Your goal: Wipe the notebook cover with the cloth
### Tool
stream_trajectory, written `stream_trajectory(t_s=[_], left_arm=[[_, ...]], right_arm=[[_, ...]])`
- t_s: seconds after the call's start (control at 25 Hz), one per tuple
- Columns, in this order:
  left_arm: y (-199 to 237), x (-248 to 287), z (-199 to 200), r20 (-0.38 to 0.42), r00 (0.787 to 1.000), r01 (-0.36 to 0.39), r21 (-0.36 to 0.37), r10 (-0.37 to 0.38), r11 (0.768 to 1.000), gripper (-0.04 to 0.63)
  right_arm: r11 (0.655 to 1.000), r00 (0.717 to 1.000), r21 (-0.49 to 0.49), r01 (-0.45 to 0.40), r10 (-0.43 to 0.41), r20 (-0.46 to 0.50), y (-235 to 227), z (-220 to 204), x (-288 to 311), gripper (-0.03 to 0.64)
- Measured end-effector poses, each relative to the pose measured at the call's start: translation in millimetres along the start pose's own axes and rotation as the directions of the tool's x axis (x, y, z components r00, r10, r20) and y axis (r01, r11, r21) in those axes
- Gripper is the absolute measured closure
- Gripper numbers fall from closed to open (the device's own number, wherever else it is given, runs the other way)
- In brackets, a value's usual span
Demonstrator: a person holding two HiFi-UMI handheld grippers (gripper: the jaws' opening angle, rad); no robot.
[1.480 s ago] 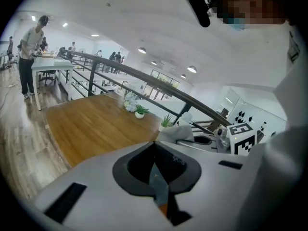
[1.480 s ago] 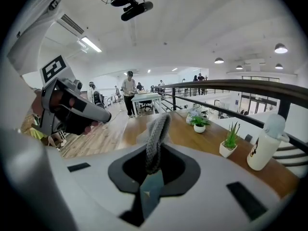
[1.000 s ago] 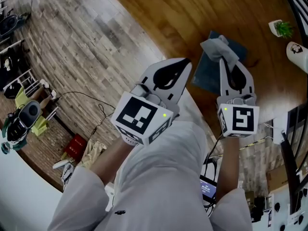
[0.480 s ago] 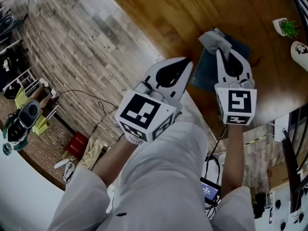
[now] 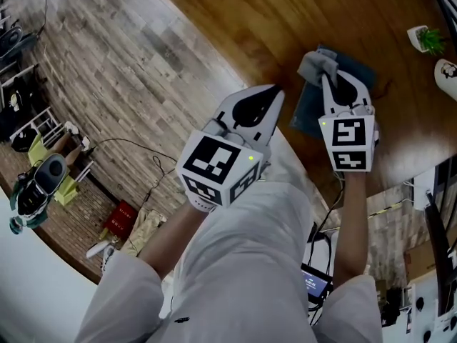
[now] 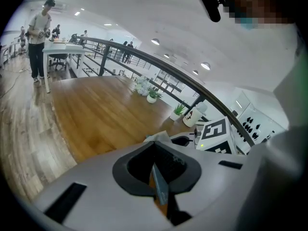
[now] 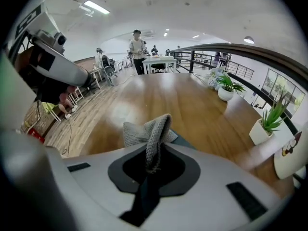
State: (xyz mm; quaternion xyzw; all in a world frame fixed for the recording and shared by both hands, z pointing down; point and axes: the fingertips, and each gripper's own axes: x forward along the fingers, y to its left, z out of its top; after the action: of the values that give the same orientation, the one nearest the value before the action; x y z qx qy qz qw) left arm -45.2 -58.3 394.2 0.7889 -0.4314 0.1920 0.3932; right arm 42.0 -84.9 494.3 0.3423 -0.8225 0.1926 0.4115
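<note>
Notebook (image 5: 305,111) half hidden under right tongs (image 5: 325,76), cloth (image 5: 313,64) pinched

Your right claw (image 7: 154,153) is smooth pale-grey plastic with a matt black lining, and the cloth (image 7: 146,129) pinched in it is a coarse, ribbed grey knit. Your notebook (image 5: 305,109) has a matt dark-blue cover. The desk (image 5: 285,20) is glossy varnished wood, while the floor (image 5: 121,70) is duller, greyer planking.
</note>
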Motion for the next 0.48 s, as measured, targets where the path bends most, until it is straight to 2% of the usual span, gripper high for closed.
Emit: stream_trajectory(t_s=[0.16, 0.48], left_arm=[[-3, 3, -3, -0.016, 1.000, 0.016, 0.011, -0.016, 1.000, 0.576], [-14, 12, -3, -0.043, 0.998, 0.057, 0.045, -0.055, 0.997, 0.576]], right_arm=[[1.000, 1.000, 0.022, 0.011, -0.010, -0.027, -3, -1, 1, 0.580], [0.992, 0.996, 0.091, 0.084, -0.079, -0.050, -26, -17, -10, 0.580]])
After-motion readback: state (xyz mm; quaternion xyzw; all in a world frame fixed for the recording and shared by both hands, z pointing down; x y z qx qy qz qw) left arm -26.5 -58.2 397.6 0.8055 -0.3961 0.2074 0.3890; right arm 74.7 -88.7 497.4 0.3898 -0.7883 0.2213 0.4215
